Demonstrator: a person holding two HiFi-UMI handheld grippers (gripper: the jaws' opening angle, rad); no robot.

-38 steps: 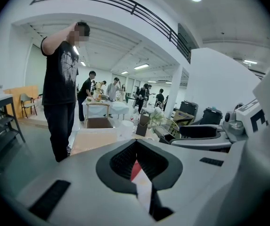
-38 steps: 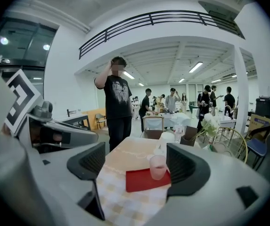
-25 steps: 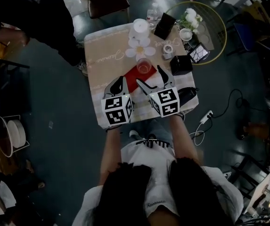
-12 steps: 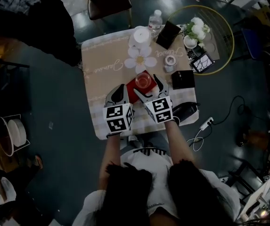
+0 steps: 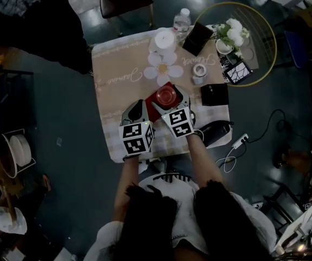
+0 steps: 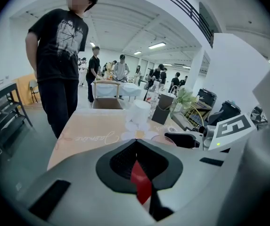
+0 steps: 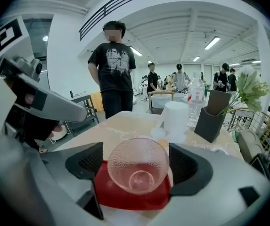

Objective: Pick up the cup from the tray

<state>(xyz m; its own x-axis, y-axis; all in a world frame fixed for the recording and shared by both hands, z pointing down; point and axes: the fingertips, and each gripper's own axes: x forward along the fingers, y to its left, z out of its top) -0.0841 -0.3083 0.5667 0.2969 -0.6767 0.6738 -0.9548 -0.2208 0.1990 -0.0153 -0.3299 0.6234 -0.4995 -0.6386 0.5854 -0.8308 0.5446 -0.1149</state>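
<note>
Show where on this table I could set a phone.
The left half of the beige tablecloth is bare, bordered by the white flower-shaped mat and red square tray. Right and far sides are crowded: plastic water bottle, white cylinder, black box.

Table (image 5: 117, 75) — water btl (image 5: 182, 19), flower mat (image 5: 163, 68), blk box (image 5: 214, 94).

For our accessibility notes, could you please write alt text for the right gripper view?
The right gripper has its jaws open on either side of a clear cup that sits on a red tray on a table. Behind it are a white cylinder, a bottle and a dark holder; a person in a black shirt stands beyond.
</note>
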